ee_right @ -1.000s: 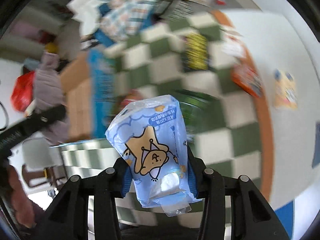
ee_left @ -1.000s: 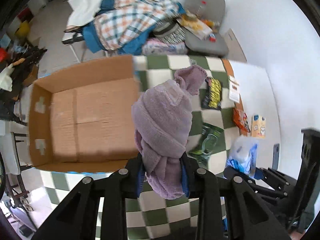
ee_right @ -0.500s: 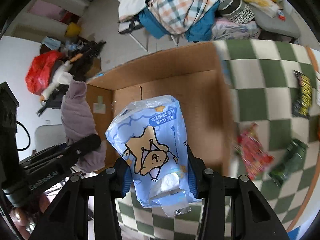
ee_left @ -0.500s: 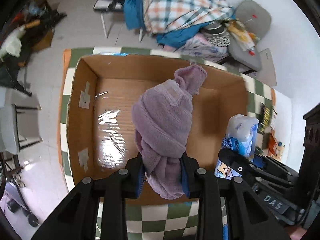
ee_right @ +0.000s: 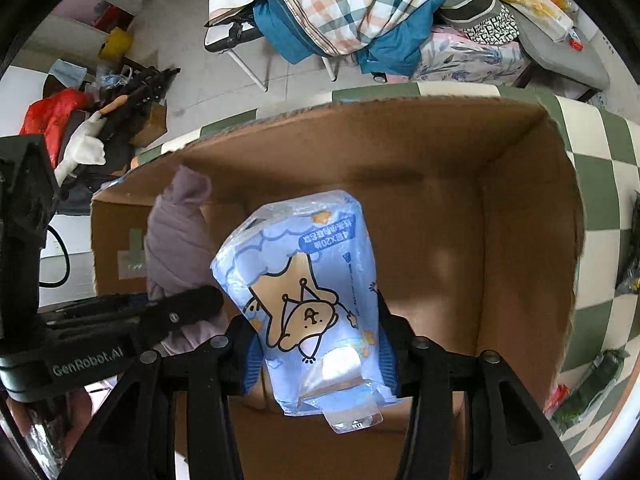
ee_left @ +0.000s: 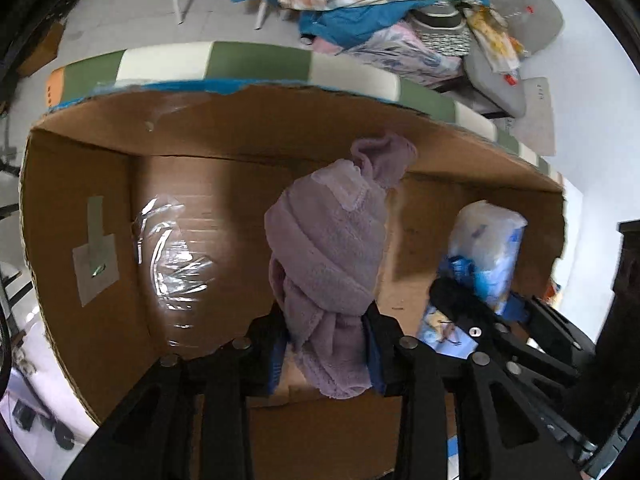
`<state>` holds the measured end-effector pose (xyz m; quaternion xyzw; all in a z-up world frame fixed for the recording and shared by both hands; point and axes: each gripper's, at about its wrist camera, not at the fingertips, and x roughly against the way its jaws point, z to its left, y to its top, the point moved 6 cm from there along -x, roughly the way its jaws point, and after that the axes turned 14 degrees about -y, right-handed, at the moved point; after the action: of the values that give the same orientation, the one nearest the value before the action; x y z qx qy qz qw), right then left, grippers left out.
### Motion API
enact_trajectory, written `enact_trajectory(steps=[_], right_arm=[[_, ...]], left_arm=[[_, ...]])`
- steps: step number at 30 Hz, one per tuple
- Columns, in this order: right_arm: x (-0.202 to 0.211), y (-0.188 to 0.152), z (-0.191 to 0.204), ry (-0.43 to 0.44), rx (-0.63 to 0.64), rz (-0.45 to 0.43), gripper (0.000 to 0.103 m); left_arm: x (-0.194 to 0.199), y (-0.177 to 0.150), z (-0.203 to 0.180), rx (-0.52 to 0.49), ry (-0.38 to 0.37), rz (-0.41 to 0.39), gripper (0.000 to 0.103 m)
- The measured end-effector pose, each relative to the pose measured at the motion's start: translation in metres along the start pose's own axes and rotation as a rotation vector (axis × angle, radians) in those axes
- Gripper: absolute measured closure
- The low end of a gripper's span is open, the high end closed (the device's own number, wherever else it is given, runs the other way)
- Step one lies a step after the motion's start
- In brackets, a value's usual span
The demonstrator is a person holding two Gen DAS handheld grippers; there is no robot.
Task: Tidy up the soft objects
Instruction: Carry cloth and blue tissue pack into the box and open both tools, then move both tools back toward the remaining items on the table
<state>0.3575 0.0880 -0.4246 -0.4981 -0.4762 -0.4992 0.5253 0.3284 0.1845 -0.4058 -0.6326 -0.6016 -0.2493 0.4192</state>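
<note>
Placing step in hand: both loads held above the open cardboard box (ee_left: pixel 224 148), not yet let go. Left tongs (ee_left: pixel 326 346) closed tight on a purple towel (ee_left: pixel 328 256), twisted into a thick knot, fluffy, one loose end pointing up. Right tongs (ee_right: pixel 320 350) pinched on a blue tissue pack (ee_right: pixel 304 284), puffy plastic with a cartoon bear, squeezed narrow at the grip. Inside the box only bare bottom with shiny tape (ee_left: pixel 176 264) visible. Next, probably: lower each load toward the box floor, well apart, then open the tongs. Box standing on the checkered desk (ee_right: pixel 592 168), near its far edge.
</note>
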Motion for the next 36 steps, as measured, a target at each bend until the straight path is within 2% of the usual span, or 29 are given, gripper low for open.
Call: enact_trajectory(steps=[4, 6, 9, 13, 16, 18, 25, 31, 36], right_arm=[[-0.004, 0.007, -0.001, -0.005, 0.0, -0.018, 0.042], [-0.004, 0.007, -0.001, -0.016, 0.001, -0.027, 0.032], [-0.003, 0.005, -0.007, -0.013, -0.005, -0.026, 0.023], [0.006, -0.001, -0.015, -0.028, -0.009, -0.041, 0.013], [0.017, -0.011, -0.022, -0.065, 0.011, -0.055, 0.006], [0.024, -0.02, -0.025, -0.106, 0.032, -0.07, 0.0], [0.043, -0.066, -0.034, -0.2, 0.077, -0.09, 0.0], [0.064, -0.112, -0.037, -0.227, 0.069, -0.14, 0.0], [0.095, -0.141, -0.038, -0.22, 0.065, -0.2, 0.0]], left_arm=[[0.002, -0.003, -0.001, -0.018, 0.035, -0.005, 0.069], [0.006, -0.004, -0.001, -0.027, 0.047, -0.016, 0.066], [0.014, -0.007, 0.004, -0.016, 0.053, -0.039, 0.05], [0.028, -0.016, 0.007, -0.022, 0.077, -0.09, 0.018], [0.039, -0.029, 0.006, -0.025, 0.059, -0.121, 0.012], [0.045, -0.036, 0.004, -0.035, 0.064, -0.149, 0.01], [0.073, -0.085, -0.006, -0.115, 0.21, -0.302, 0.01], [0.09, -0.128, -0.013, -0.13, 0.232, -0.395, 0.01], [0.108, -0.159, -0.029, -0.169, 0.281, -0.457, 0.01]])
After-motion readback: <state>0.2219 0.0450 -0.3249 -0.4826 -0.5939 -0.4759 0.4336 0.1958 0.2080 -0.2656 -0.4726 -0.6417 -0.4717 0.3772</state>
